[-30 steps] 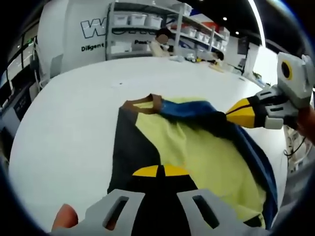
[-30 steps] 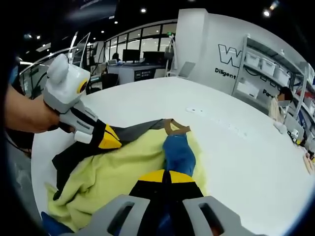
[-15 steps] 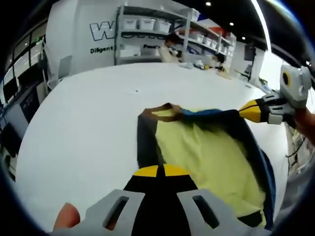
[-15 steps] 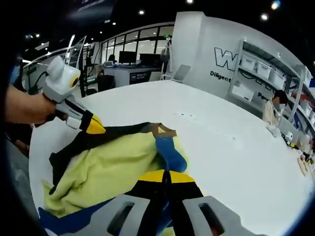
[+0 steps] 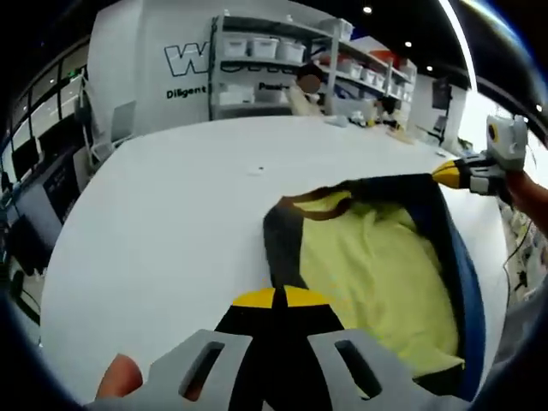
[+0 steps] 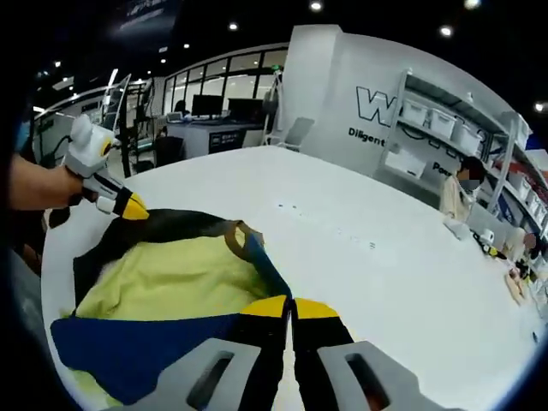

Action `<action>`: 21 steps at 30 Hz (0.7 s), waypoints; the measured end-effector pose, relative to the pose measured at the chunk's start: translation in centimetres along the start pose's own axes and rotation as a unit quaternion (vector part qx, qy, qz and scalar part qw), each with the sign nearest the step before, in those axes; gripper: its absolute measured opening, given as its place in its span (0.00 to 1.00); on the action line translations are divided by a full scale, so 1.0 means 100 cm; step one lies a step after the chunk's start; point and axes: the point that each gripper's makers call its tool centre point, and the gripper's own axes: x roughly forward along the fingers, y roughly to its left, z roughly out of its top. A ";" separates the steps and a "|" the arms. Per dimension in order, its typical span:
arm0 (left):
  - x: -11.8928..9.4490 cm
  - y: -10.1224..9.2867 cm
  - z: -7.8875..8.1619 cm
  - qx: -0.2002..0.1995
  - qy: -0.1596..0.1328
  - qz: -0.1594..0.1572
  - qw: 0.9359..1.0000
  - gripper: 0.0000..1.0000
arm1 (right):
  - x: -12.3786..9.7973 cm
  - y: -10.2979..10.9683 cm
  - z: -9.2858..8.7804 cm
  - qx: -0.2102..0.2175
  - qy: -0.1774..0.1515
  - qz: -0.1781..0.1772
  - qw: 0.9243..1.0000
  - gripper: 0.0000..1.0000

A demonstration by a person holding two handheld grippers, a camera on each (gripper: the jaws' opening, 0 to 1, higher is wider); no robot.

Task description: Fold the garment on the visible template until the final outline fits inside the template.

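Grippers [image 5: 276,298] [image 6: 289,306] spread wider, garment [image 5: 377,274] stretched, wall lettering "Diligent" [image 5: 187,92]

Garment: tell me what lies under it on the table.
Under the garment only the white table shows around its edges. No template outline can be seen; anything beneath the cloth is covered. The left gripper and right gripper pinch its edges.

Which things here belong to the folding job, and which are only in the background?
For the job:
- garment
- left gripper
- right gripper
- white table

Background:
- shelves with bins
- person by the shelves
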 end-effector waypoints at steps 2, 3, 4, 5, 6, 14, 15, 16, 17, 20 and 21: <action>0.000 0.005 0.002 0.000 -0.002 0.003 1.000 0.00 | 0.002 -0.009 -0.004 0.003 0.004 -0.005 1.000 0.00; 0.000 0.007 0.002 0.000 -0.002 0.004 1.000 0.00 | 0.001 -0.014 -0.005 0.007 0.005 -0.008 1.000 0.00; 0.000 0.010 0.003 0.000 -0.003 0.007 1.000 0.00 | 0.001 -0.017 -0.006 0.010 0.005 -0.010 1.000 0.00; 0.001 0.012 0.003 0.000 -0.002 0.008 1.000 0.00 | 0.001 -0.021 -0.007 0.015 0.004 -0.012 1.000 0.00; 0.001 0.013 0.003 0.000 -0.002 0.008 1.000 0.00 | 0.001 -0.023 -0.008 0.016 0.004 -0.012 1.000 0.00; 0.008 0.024 0.013 0.016 -0.003 0.004 1.000 0.00 | 0.006 -0.040 -0.015 0.014 0.012 -0.019 1.000 0.00; 0.009 0.028 0.015 0.020 -0.002 0.005 1.000 0.00 | 0.006 -0.042 -0.016 0.013 0.012 -0.019 1.000 0.00; 0.010 0.029 0.016 0.021 -0.002 0.005 1.000 0.00 | 0.007 -0.044 -0.016 0.012 0.012 -0.019 1.000 0.00; 0.012 0.033 0.018 0.023 -0.002 0.006 1.000 0.00 | 0.009 -0.048 -0.017 0.014 0.014 -0.019 1.000 0.00; 0.016 0.041 0.024 0.036 0.000 0.006 0.999 0.00 | 0.013 -0.058 -0.020 0.024 0.014 -0.018 0.999 0.00; 0.018 0.042 0.025 0.039 0.001 0.007 0.999 0.00 | 0.015 -0.060 -0.021 0.025 0.014 -0.016 0.999 0.00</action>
